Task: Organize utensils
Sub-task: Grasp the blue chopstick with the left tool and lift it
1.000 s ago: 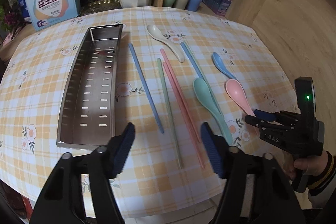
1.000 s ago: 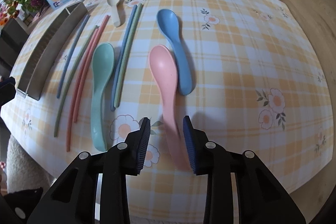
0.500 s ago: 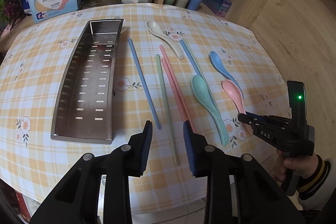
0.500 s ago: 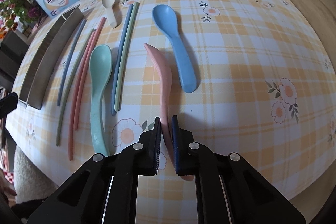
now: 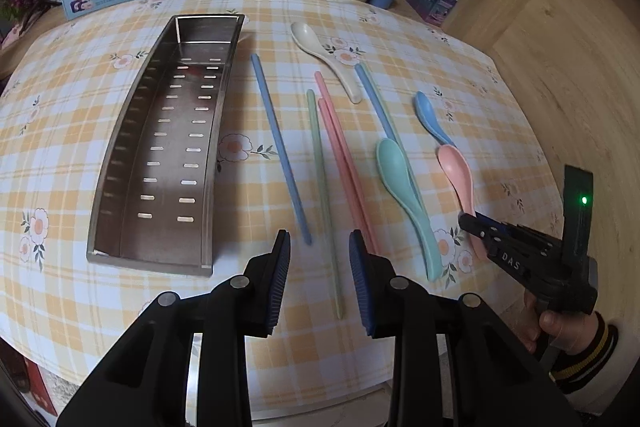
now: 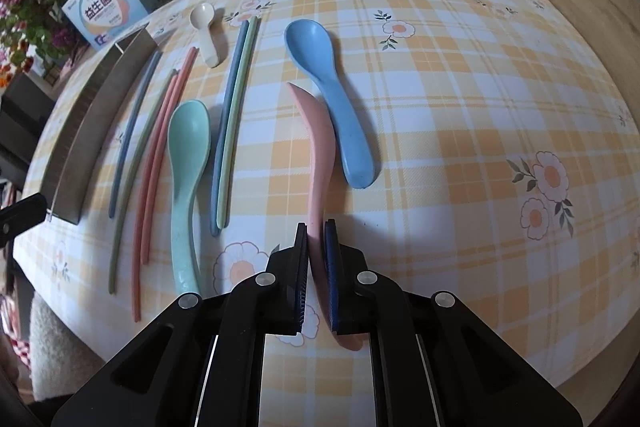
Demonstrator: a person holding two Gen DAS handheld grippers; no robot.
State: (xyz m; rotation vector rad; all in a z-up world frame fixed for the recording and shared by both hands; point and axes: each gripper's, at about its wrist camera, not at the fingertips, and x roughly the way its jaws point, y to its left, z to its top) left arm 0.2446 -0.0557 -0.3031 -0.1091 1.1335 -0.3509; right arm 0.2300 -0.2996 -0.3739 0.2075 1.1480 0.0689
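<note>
While your right gripper [image 6: 316, 259] holds the pink spoon [image 6: 316, 147] by its handle, the tray [image 5: 120, 163] lies far left, lengthwise away from you; your half-closed, empty left gripper [image 5: 318, 267] is nearer.

The pink spoon [image 6: 316, 163] is clamped on edge by the right gripper [image 6: 316, 259]. It is flanked by the blue spoon [image 6: 332, 99] and chopsticks [image 6: 232, 119].

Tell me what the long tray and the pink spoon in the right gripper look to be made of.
Tray: apparently stainless steel with a brushed finish, judging by its grey sheen, dull reflections and punched drain slots.
Pink spoon: probably matte plastic or a plant-fibre composite; the pastel colour is uniform, faintly speckled, without gloss. The right gripper is shut on its handle.
</note>
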